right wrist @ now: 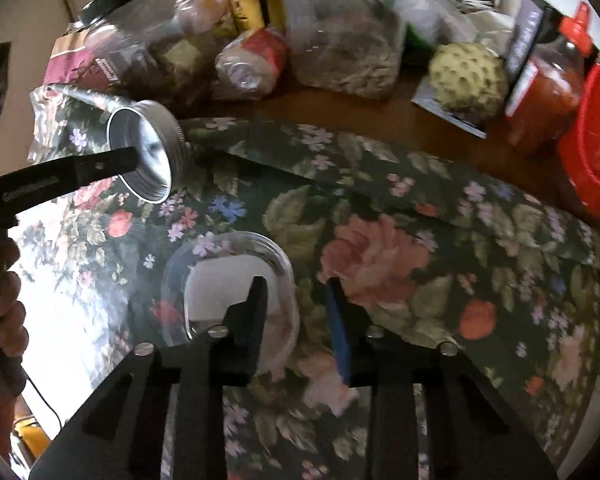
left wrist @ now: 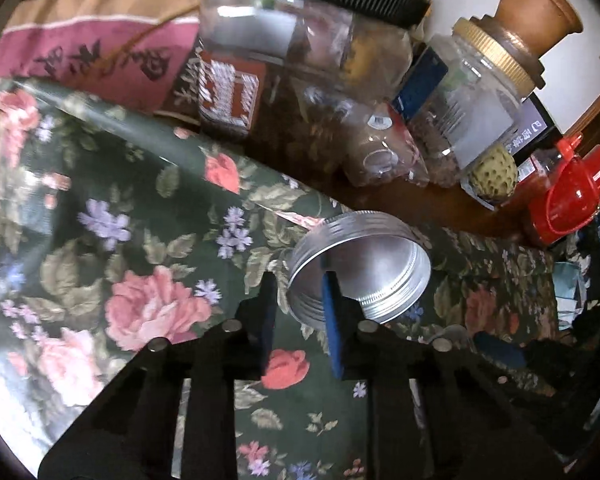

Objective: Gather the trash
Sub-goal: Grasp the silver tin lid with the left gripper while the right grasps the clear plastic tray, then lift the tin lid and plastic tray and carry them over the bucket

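Note:
A silver metal screw lid (left wrist: pixel 372 264) is tipped on its side over the floral cloth (left wrist: pixel 140 240). My left gripper (left wrist: pixel 300 280) is shut on its rim wall, with the blue-padded finger inside the lid and the black finger outside. The right wrist view shows that lid (right wrist: pixel 152 152) at upper left, with a black finger of the left gripper reaching across its mouth. Below my right gripper (right wrist: pixel 296 284) stands a clear plastic jar (right wrist: pixel 204 248) with something white inside. One finger is inside the jar's mouth and the blue pad is outside. Cloth shows between the pad and the jar wall.
Large clear jars (left wrist: pixel 300 60), a crushed plastic bottle (right wrist: pixel 252 60), a bumpy green ball (right wrist: pixel 468 76), a red-capped sauce bottle (right wrist: pixel 556 80) and a red container (left wrist: pixel 572 192) crowd the back of the brown table (right wrist: pixel 340 108). A person's hand (right wrist: pixel 8 300) is at the left edge.

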`<state>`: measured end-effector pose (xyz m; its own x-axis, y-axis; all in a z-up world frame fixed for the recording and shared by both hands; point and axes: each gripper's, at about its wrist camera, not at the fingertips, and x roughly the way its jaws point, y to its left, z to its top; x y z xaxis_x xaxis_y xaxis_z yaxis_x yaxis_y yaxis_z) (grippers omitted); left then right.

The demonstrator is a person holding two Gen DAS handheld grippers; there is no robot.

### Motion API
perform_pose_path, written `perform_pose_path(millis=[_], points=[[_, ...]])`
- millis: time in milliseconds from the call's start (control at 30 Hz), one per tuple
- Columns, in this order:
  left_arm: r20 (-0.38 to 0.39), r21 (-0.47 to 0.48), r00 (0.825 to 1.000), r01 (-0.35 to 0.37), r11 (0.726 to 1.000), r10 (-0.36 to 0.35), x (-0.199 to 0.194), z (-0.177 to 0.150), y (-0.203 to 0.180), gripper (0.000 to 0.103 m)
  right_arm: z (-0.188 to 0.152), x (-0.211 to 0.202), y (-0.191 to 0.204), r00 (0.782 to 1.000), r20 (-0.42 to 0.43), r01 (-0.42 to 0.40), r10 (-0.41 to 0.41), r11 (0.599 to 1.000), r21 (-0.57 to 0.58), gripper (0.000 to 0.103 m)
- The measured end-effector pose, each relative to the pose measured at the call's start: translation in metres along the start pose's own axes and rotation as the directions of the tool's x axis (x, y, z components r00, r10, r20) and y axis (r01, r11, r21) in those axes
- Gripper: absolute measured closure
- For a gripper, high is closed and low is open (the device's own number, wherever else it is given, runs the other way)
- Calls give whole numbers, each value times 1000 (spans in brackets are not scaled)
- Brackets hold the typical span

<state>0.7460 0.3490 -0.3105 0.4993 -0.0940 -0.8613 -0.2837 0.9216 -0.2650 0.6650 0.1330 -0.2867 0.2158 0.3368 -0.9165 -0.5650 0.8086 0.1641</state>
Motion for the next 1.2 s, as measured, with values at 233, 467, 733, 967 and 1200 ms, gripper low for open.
perform_pose_path(millis=[233, 467, 733, 967, 1200], points=[[16, 7, 999, -38, 999, 38, -6, 0, -9, 102, -4, -3, 8, 998, 67, 15, -14, 1000, -17, 95], [92, 57, 989, -119, 991, 113, -52, -8, -35, 102, -23, -38, -18, 997, 74, -4, 2, 1000, 25, 101], [188, 92, 978, -113, 989, 94, -120, -22, -87, 102, -57, -124, -73, 988, 152, 7, -25, 993, 118, 101], [287, 128, 957, -77, 989, 38, -182, -45, -149, 102, -91, -203, -100, 959, 270, 40, -88, 983, 180, 101], [399, 153, 917, -49, 987, -16, -250, -98, -214, 102, -132, -284, -121, 901, 420, 46, -112, 985, 165, 101]])
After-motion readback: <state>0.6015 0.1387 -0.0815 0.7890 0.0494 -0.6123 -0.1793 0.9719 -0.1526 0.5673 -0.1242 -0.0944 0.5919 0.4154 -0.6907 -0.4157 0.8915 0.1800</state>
